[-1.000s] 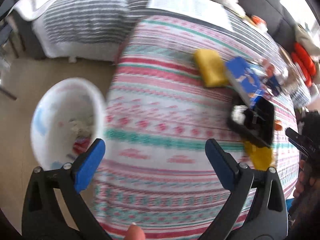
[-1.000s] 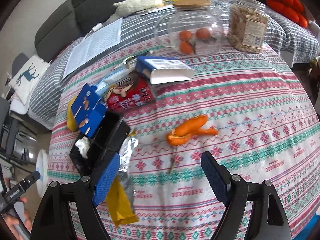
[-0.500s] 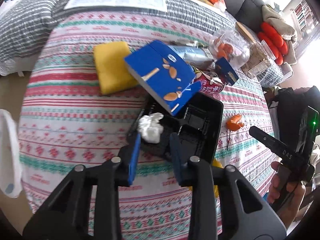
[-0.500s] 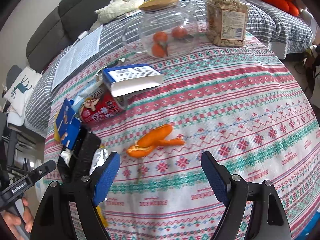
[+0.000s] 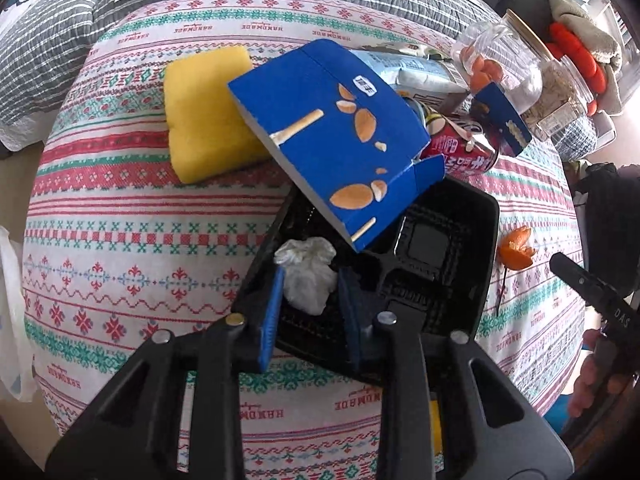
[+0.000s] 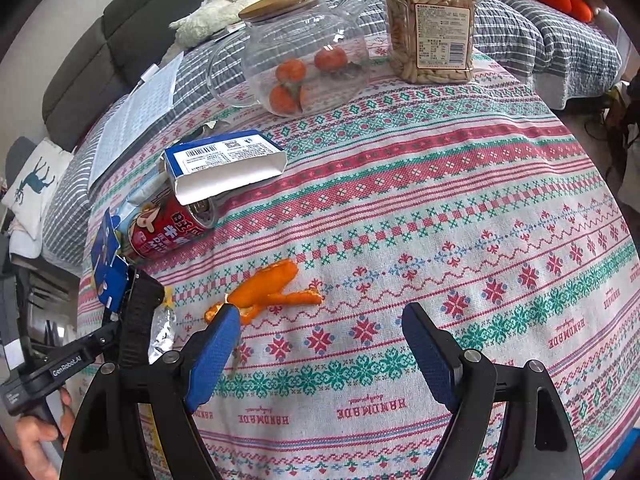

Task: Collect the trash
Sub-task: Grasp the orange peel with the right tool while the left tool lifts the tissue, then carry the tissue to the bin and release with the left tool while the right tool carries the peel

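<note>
a black tray (image 5: 460,248) is seen under the left tongs (image 5: 310,292), whose jaws have just been closing and now press a crumpled tissue (image 5: 306,276) between them. the right tongs (image 6: 320,344) are held wide open and empty, an orange peel (image 6: 268,288) lying just beyond them.

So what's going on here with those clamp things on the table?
A person is clearing trash off a table with a hand-held gripper in each hand. The left gripper has just been closing around a crumpled tissue lying in a black tray. The right gripper is open above the tablecloth, beside an orange peel, holding nothing.
</note>
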Tool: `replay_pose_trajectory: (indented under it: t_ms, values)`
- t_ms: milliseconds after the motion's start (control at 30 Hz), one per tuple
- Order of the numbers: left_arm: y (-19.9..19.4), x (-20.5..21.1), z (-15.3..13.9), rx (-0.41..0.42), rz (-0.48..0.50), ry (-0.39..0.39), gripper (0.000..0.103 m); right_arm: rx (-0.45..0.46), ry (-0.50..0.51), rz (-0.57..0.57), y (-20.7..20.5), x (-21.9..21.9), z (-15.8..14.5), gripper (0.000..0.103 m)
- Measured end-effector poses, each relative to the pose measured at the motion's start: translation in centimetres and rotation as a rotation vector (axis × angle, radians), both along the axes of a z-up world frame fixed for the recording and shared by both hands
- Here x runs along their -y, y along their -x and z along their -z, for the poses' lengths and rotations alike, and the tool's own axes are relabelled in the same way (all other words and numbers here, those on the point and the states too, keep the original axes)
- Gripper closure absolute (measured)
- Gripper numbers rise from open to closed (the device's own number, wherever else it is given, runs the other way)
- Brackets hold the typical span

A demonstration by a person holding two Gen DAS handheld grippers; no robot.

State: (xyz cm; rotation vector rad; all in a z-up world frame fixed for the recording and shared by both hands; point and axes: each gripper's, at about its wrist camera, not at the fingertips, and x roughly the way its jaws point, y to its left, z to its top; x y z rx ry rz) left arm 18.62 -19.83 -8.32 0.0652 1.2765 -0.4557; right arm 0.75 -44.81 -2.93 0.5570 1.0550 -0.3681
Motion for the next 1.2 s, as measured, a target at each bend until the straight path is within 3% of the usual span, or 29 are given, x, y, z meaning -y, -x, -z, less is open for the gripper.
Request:
replay_pose_trajectory:
  t_ms: [67,100,667,867,1000,1100,1200]
  values:
    - [0.0,0.1,-0.1,0.007,-0.003,-0.005,0.081,0.001,0.003,-0.001,0.0,-0.1,0.0,0.019]
    - [0.0,0.1,-0.4,0.019,-0.008,0.0,0.095,0.0,0.0,-0.002,0.0,-0.1,0.0,0.018]
    - [1.1,-3.3,-4.9,0.118,-0.06,0.13,0.095,-0.025,-0.061,0.007,-3.4,-1.1,2.1,0.019]
    - [1.1,-4.4,-5.2,0.133,-0.068,0.117,0.095,-0.062,0.048,-0.022,-4.9,-2.5,2.6,0.023]
    - [1.1,-5.3,-5.2,0.131,-0.083,0.112,0.095,-0.066,0.086,-0.1,-5.5,-4.4,2.5,0.052]
    - [1.3,-6.2,-5.5,0.135,-0.094,0.11,0.095,-0.047,0.038,-0.139,-5.6,-5.0,2.3,0.087]
    - [1.6,-7.2,-5.9,0.141,-0.106,0.111,0.095,-0.055,0.093,-0.13,-5.3,-5.5,1.2,0.088]
